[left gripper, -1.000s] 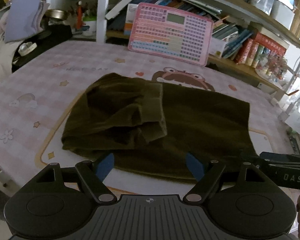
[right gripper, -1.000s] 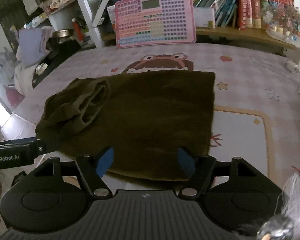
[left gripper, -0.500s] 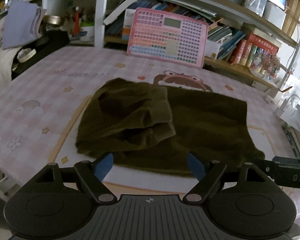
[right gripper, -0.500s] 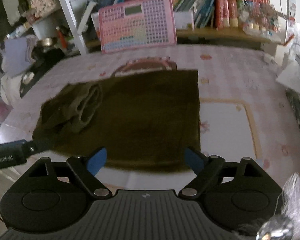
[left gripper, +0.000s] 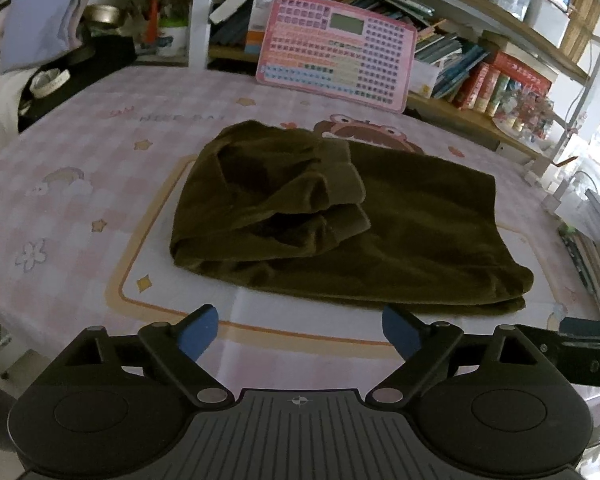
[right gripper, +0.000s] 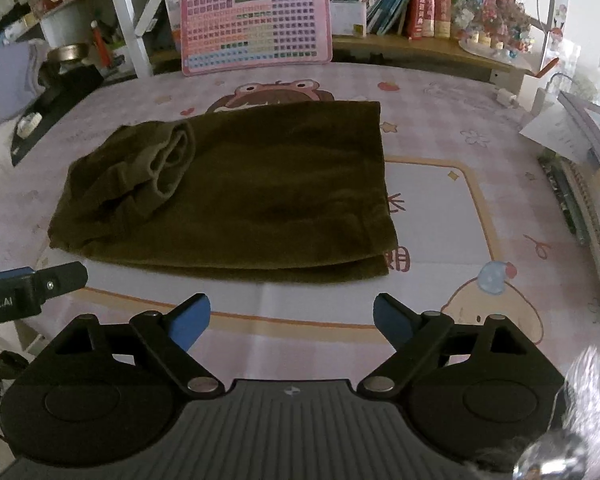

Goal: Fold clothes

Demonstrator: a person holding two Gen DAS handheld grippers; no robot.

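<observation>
Left wrist view: the left gripper [left gripper: 298, 330] has backed away from the garment [left gripper: 324, 216], jaws wide apart, holding nothing.

Right wrist view: the right gripper [right gripper: 290, 320] has likewise withdrawn, jaws spread and unloaded. The garment lies folded on the table mat [right gripper: 452, 216]; this fold appears complete.

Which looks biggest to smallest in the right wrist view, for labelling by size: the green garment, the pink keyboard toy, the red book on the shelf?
1. Green garment, by far the largest.
2. Pink keyboard toy.
3. Red book, smallest.

The garment lies nearer the camera, so its lead is partly nearness.
</observation>
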